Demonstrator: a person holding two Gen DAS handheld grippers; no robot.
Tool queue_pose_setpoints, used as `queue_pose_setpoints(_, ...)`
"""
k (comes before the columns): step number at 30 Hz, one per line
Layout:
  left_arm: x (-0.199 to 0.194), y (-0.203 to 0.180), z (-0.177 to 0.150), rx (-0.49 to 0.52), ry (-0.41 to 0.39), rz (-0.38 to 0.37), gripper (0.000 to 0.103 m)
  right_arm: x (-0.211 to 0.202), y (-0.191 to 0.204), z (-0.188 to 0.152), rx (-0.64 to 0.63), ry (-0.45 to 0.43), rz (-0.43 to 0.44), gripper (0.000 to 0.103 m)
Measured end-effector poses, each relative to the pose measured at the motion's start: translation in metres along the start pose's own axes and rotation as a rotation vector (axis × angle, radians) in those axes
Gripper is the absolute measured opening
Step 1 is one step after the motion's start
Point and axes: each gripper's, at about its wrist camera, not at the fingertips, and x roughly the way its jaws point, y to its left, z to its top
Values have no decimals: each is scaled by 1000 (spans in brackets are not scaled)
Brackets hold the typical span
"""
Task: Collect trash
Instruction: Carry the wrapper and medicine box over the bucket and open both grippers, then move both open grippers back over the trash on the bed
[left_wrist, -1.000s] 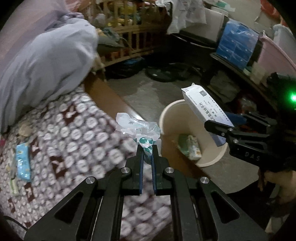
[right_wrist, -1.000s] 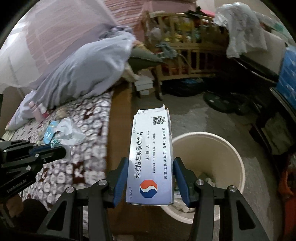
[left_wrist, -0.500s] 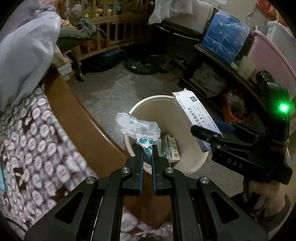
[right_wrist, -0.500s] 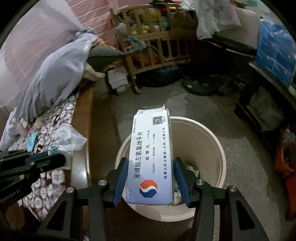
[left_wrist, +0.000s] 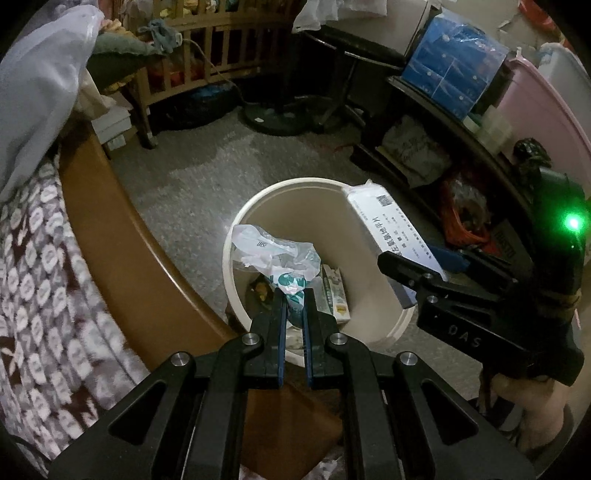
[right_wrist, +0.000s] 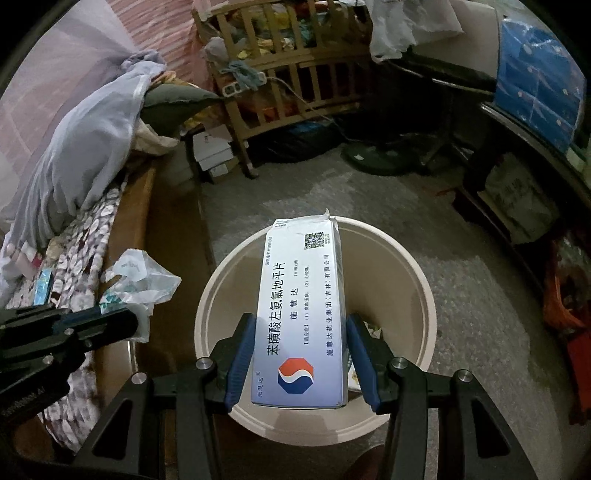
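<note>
Left gripper clamps plastic wrapper, right gripper clamps medicine box over bin (wrapper near rim, may drift out).

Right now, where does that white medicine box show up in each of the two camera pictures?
Left wrist view: the medicine box is right of centre, clamped in the right gripper, above the bin.
Right wrist view: the same box fills the centre, between that gripper's blue pads.
Shared landmark: the cream trash bin below it.
</note>
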Motion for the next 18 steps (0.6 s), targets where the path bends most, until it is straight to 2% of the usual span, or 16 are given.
queue_pose_setpoints(10,12,3,0,-11,13,-50,7,8,-3,2,17,13,-24,48)
queue_pose_setpoints(12,14,4,0,-15,23,-52,12,9,-5,2,25,16,-24,49)
queue_pose_setpoints(14,15,6,-1,-27,29,-58,27,10,-5,2,30,20,-23,50)
queue_pose_setpoints(16,15,9,-2,-41,32,-62,35,11,-4,2,27,25,-29,50)
queue_pose_setpoints(18,12,12,-4,-48,30,-56,35,12,-3,2,26,30,-32,51)
